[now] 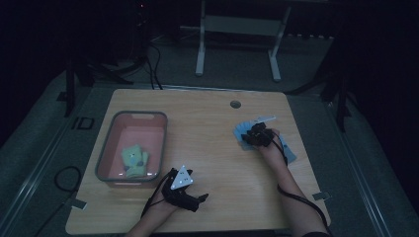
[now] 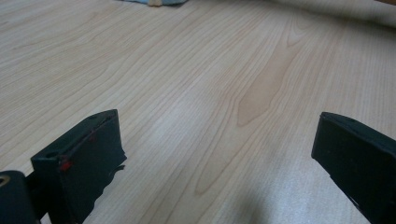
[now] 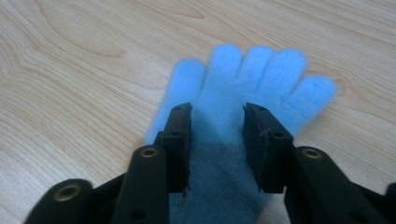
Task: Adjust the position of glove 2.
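A light blue glove (image 3: 261, 70) lies flat on the wooden table (image 1: 212, 158) with its fingers spread away from me. My right gripper (image 3: 217, 109) is pressed down over its palm, and the jaws stand a little apart with the fabric between them. From above, that right gripper (image 1: 254, 134) sits at the table's right over the blue glove (image 1: 241, 130). My left gripper (image 1: 201, 197) rests near the front edge. In its own view the left gripper (image 2: 217, 140) is wide open over bare wood.
A grey bin (image 1: 104, 148) with a pink inside stands at the left and holds greenish gloves (image 1: 134, 159). More blue cloth (image 1: 290, 154) lies by the right hand. A round hole (image 1: 235, 104) marks the table's far edge, and table legs stand beyond.
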Motion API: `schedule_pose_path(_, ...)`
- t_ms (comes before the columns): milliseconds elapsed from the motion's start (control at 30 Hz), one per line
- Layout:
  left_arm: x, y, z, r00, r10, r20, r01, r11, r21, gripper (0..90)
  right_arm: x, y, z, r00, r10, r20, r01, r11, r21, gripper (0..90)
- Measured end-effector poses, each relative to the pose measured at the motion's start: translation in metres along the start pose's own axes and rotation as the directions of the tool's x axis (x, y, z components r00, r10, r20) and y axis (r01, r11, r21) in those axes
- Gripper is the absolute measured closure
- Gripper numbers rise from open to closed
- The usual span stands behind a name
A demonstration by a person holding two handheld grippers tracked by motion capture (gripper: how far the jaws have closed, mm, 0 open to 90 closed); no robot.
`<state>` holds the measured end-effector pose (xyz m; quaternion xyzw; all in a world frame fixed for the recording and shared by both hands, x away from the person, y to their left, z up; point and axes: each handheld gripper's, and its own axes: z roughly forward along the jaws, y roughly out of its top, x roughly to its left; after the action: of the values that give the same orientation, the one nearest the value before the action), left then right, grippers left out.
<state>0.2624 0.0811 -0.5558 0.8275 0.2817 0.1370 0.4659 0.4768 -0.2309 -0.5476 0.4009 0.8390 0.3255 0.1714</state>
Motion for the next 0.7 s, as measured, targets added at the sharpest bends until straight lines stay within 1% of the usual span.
schedule_pose_path(33,0.000,0.000,0.000,1.0000,-0.001,0.003,0.001,1.0000,-0.002,2.3,0.000,0.000,0.000,1.0000,0.002,0.001,-0.002,1.000,-0.002,66.1)
schedule_pose_path(167,0.000,0.000,0.000,1.0000,0.002,-0.004,-0.002,1.0000,-0.007,2.3,0.005,-0.001,0.000,0.9999,0.010,0.012,-0.010,1.000,-0.004,78.4)
schedule_pose_path(233,0.000,0.000,0.000,1.0000,0.002,-0.006,-0.002,1.0000,-0.007,2.3,0.008,-0.001,0.000,0.9995,0.022,0.023,-0.022,1.000,-0.002,81.3)
schedule_pose_path(267,0.000,0.000,0.000,1.0000,0.002,-0.006,-0.002,1.0000,-0.007,2.3,0.009,-0.001,0.000,0.9991,0.030,0.031,-0.029,1.000,-0.004,82.3)
schedule_pose_path(367,0.000,-0.001,0.000,1.0000,0.007,-0.007,-0.007,1.0000,-0.004,2.3,0.013,0.000,-0.003,0.9959,0.079,0.044,-0.079,0.997,-0.015,83.9)
schedule_pose_path(433,0.000,-0.001,0.000,0.9998,0.015,-0.010,-0.015,0.9999,-0.005,2.3,0.016,0.001,-0.008,0.9935,0.108,0.033,-0.107,0.994,-0.030,84.3)
schedule_pose_path(533,0.000,-0.002,0.001,0.9996,0.025,-0.010,-0.025,0.9997,-0.001,2.3,0.024,0.003,-0.019,0.9912,0.127,0.038,-0.125,0.991,-0.041,84.7)
schedule_pose_path(567,0.000,-0.002,0.002,0.9996,0.026,-0.009,-0.026,0.9997,0.005,2.3,0.027,0.004,-0.024,0.9910,0.130,0.031,-0.129,0.991,-0.045,84.8)
schedule_pose_path(633,-0.001,-0.002,0.002,0.9994,0.032,-0.015,-0.032,0.9995,0.000,2.3,0.032,0.006,-0.034,0.9880,0.154,0.011,-0.153,0.986,-0.064,85.2)
schedule_pose_path(700,-0.001,-0.002,0.001,0.9993,0.035,-0.016,-0.035,0.9994,0.003,2.3,0.039,0.008,-0.046,0.9871,0.159,0.014,-0.158,0.984,-0.085,86.1)
